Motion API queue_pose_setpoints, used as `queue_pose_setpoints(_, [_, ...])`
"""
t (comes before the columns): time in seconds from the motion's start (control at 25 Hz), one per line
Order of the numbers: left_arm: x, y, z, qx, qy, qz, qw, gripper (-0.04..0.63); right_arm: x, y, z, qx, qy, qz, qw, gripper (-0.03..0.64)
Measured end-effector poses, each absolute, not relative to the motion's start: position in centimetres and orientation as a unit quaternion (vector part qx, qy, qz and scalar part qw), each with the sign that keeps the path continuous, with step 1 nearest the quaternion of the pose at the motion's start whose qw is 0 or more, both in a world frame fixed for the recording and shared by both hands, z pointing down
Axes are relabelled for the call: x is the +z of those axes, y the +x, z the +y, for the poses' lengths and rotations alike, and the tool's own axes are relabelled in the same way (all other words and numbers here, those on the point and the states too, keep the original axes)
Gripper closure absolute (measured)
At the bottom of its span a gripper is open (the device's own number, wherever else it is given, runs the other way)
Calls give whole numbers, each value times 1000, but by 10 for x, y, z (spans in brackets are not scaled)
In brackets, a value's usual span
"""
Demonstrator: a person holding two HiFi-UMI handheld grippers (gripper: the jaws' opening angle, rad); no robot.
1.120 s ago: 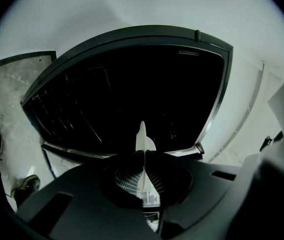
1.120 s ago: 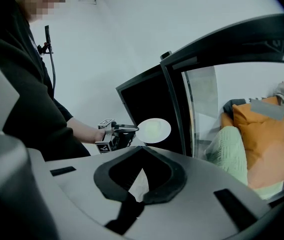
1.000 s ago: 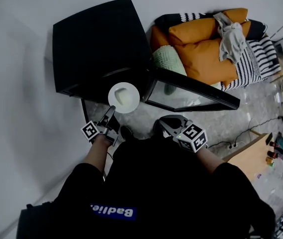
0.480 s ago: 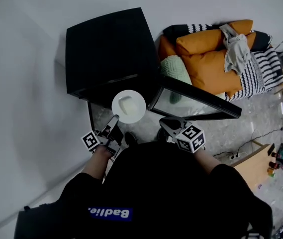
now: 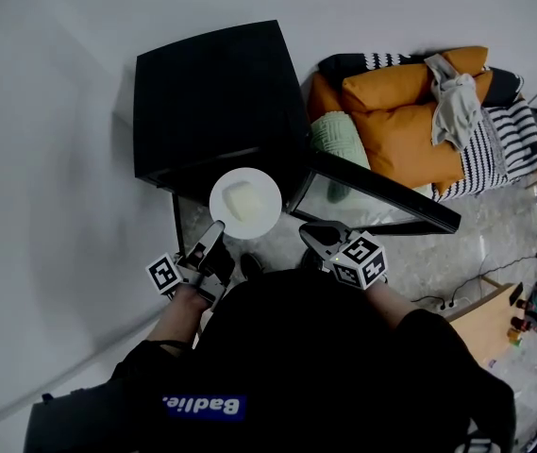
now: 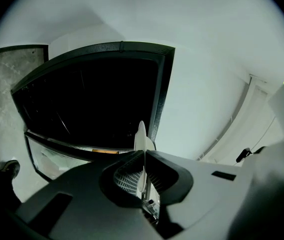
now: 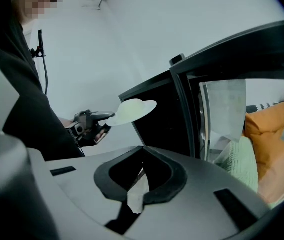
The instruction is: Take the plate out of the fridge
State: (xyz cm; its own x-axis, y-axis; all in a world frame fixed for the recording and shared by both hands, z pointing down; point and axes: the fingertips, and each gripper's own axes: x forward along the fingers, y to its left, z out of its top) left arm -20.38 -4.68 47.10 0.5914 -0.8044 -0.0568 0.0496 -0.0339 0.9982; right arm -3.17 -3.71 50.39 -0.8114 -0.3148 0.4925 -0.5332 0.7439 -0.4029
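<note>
Head view, plate: my left tongs [image 5: 214, 228] grip the near rim of the white plate [image 5: 247, 208], which hangs roughly level in the air just in front of the black fridge [image 5: 213, 92], outside its open mouth.
Left gripper view, grip: the jaws are pinched onto the plate, seen edge-on [image 6: 141, 133] as a thin pale sliver rising between them, with the dark fridge cavity behind.
Right tongs [image 5: 312, 236]: closed on nothing, tips together, held low by my body beside the open glass door [image 5: 381, 196].
Deciding relation: the plate lies straight out beyond my left tongs, toward the fridge. It is held by one edge only, so I judge that most of its weight hangs beyond the grip. The right tongs are near but apart from it, on the door side.
Risk, as I judge it: a tilt could slide off the pale lump [image 5: 238, 199] lying on the plate.
Hard to tell: what that lump is.
Hidden: the fridge interior is black in every view, so I cannot make out its shelves. My torso covers the floor beneath the plate.
</note>
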Motion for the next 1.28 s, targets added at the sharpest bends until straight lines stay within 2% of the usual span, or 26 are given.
queue_pose_setpoints(0.68, [416, -185, -36, -337, 650, -272, 624, 578, 470, -49, -33, 241, 209, -935, 158, 609])
queue_pose_setpoints(1.28, [411, -184, -36, -344, 651, -269, 621, 578, 466, -50, -34, 232, 208, -938, 154, 609])
